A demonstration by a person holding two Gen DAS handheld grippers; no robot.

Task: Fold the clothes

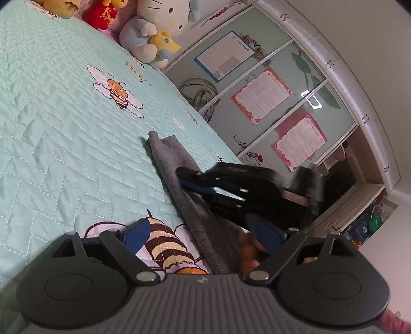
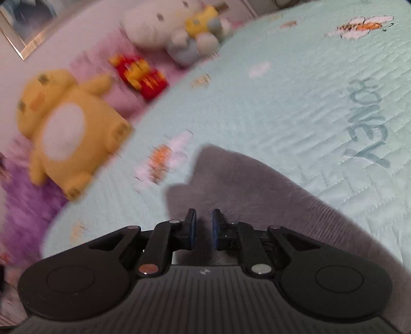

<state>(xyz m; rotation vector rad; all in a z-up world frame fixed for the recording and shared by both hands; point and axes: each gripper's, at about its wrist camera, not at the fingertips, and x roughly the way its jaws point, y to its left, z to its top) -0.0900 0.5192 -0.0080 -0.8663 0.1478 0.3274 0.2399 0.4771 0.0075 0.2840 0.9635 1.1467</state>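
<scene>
A grey garment (image 1: 177, 164) lies on the mint quilted bedspread (image 1: 64, 133), one edge pulled up into a ridge. In the left wrist view my right gripper (image 1: 183, 174) reaches in from the right, and its blue-padded tips pinch that raised edge. In the right wrist view, which is blurred, the right gripper (image 2: 204, 218) has its jaws nearly together over the grey garment (image 2: 244, 185), with cloth between the pads. My left gripper (image 1: 199, 223) stands wide open low over the bed. The grey cloth runs up between its fingers without touching the pads. Part of a hand (image 1: 248, 248) shows behind the right-side finger.
Plush toys (image 1: 154, 23) line the head of the bed, among them a yellow one (image 2: 69, 128) and a red one (image 2: 140, 72). A wardrobe with posters on its sliding doors (image 1: 259, 95) stands beyond the bed's edge. Bee prints (image 1: 118, 92) dot the bedspread (image 2: 295, 102).
</scene>
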